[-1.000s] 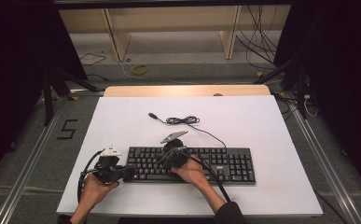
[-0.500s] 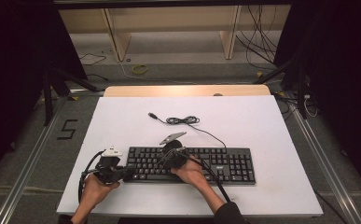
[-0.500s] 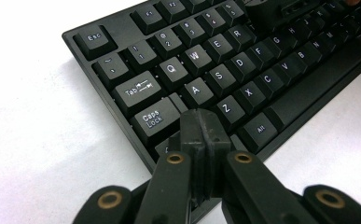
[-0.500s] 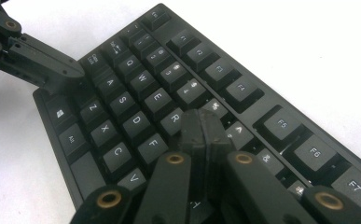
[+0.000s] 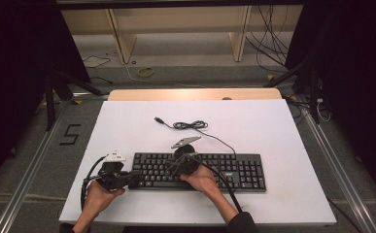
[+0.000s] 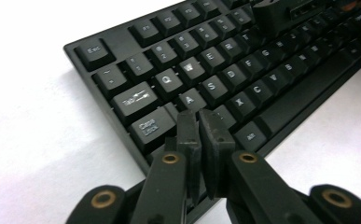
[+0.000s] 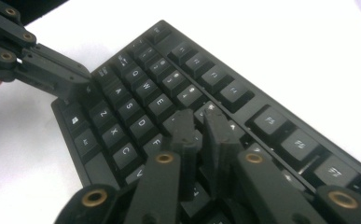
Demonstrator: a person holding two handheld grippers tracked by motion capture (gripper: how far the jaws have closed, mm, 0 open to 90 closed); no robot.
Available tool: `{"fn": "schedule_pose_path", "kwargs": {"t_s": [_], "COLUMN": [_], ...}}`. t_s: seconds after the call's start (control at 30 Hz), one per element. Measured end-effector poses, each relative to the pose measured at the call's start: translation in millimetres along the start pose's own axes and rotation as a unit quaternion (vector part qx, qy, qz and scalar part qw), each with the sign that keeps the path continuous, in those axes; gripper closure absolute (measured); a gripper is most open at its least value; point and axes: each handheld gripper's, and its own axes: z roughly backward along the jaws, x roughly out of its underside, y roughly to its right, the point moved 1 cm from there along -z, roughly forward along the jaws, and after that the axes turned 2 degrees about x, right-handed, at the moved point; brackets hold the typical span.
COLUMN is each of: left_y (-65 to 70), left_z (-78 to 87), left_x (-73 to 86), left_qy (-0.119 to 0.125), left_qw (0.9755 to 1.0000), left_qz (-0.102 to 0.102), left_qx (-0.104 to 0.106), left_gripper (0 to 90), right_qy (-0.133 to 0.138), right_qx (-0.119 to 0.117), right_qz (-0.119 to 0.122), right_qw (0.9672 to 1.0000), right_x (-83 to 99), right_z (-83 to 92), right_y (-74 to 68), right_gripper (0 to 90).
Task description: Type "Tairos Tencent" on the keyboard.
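A black keyboard [image 5: 234, 171] lies near the front of the white table [image 5: 273, 126]. My left gripper [image 5: 135, 178] rests at the keyboard's left end, with its tips [image 6: 197, 117] over the keys beside Caps Lock [image 6: 151, 127]. My right gripper [image 5: 170, 170] hovers over the left-middle keys, its tips [image 7: 197, 116] above the letter rows of the keyboard [image 7: 136, 102]. Both pairs of jaws have just been opening a crack. They stand almost together with nothing between them. The right gripper view also has the left gripper [image 7: 82, 84] at the keyboard's corner.
The keyboard's black cable [image 5: 191, 125] coils behind it and ends in a loose USB plug [image 5: 159, 119]. A wooden strip [image 5: 195, 94] borders the table's far edge. Metal rails [image 5: 30, 160] run along both sides on the floor.
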Motion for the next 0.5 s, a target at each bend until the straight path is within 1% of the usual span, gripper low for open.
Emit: {"fn": "schedule_pose_path", "kwargs": {"t_s": [0.03, 0.07, 0.1, 0.23, 0.27, 0.37, 0.4, 0.47, 0.5], "left_y": [0.0, 0.8, 1.6, 2.5, 2.3, 2.4, 2.6, 2.6, 2.8], "left_z": [0.0, 0.1, 0.4, 2.9, 3.3, 3.1, 2.7, 2.4, 2.4], "left_x": [0.0, -0.4, -0.9, -2.9, -3.2, -3.9, -4.2, -4.9, -5.3], "left_qy": [0.000, 0.001, 0.004, 0.017, 0.019, 0.022, 0.025, 0.028, 0.030], "left_qw": [1.0000, 1.0000, 1.0000, 0.9998, 0.9998, 0.9997, 0.9997, 0.9995, 0.9994], "left_qz": [0.000, -0.002, -0.002, -0.002, -0.004, -0.001, 0.002, 0.006, 0.007], "left_qx": [0.000, 0.000, 0.001, 0.004, 0.005, 0.006, 0.006, 0.011, 0.013], "left_gripper": [84.8, 83.7, 83.7, 78.0, 73.7, 69.7, 63.7, 61.9, 60.5], "right_qy": [0.000, 0.006, 0.006, 0.017, 0.022, 0.028, 0.031, 0.033, 0.034], "right_qx": [0.000, -0.003, -0.003, -0.004, -0.005, -0.008, -0.009, -0.009, -0.009], "right_qz": [0.000, -0.002, -0.002, -0.001, -0.003, -0.003, -0.003, -0.003, -0.004], "right_qw": [1.0000, 1.0000, 1.0000, 0.9999, 0.9997, 0.9996, 0.9995, 0.9994, 0.9994], "right_x": [0.0, 0.3, 0.3, -0.8, -1.0, -0.7, 0.0, 0.3, 0.4], "right_z": [0.0, 3.5, 3.5, 10.7, 13.6, 16.3, 18.7, 19.9, 21.2], "right_y": [0.0, 0.9, 0.9, 1.9, 2.8, 3.5, 3.7, 3.7, 3.8], "right_gripper": [83.3, 79.9, 79.9, 74.1, 71.5, 68.1, 64.9, 63.2, 60.9]}}
